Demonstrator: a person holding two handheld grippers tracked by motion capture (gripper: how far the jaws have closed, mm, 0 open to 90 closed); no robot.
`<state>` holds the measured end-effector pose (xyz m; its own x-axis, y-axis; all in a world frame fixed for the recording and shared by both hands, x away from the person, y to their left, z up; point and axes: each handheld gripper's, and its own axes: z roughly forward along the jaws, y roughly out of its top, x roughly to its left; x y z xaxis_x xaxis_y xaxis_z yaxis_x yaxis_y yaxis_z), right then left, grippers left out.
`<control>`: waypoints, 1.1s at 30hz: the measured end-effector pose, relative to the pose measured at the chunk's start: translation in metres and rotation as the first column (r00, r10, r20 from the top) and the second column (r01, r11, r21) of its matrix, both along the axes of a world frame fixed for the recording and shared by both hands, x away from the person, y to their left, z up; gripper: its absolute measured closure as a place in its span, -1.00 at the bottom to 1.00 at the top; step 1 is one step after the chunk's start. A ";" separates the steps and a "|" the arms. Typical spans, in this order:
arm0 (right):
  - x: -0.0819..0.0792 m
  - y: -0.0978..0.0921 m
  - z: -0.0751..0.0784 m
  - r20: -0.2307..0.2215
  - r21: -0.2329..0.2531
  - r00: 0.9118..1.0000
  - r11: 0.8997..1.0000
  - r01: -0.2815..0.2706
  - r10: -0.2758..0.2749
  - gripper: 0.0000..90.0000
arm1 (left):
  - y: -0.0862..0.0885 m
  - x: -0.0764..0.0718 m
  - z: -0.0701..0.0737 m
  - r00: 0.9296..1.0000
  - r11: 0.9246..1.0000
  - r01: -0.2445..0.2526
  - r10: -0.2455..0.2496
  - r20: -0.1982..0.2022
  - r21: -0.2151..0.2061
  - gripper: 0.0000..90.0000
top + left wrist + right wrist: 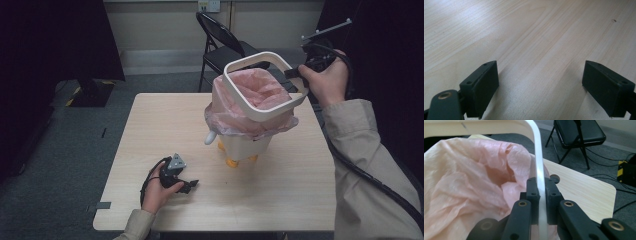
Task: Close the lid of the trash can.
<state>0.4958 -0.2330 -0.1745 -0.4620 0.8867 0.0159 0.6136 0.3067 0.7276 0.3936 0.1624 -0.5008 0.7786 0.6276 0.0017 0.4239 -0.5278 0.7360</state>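
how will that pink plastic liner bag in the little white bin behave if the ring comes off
The thin pink plastic liner bag looks floppy: it crumples and drapes over the small white bin. It is probably very light and could slip inward once the white rounded-square ring, clamped by the right hand-held gripper, is lifted away.

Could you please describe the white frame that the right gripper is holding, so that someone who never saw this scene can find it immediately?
On the light wooden table stands a small white bin lined with a pink plastic bag. Tilted above the bag's mouth is the white frame, a rounded, open ring, clamped at its far right edge by the right gripper. It is the one rigid white hoop here; the bag is crumpled and pink.
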 end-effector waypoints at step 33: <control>0.002 0.037 -0.006 -0.016 -0.083 0.990 0.987 0.140 -0.142 0.88 | -0.001 0.002 0.000 1.000 1.000 0.006 -0.006 0.000 -0.003 -0.72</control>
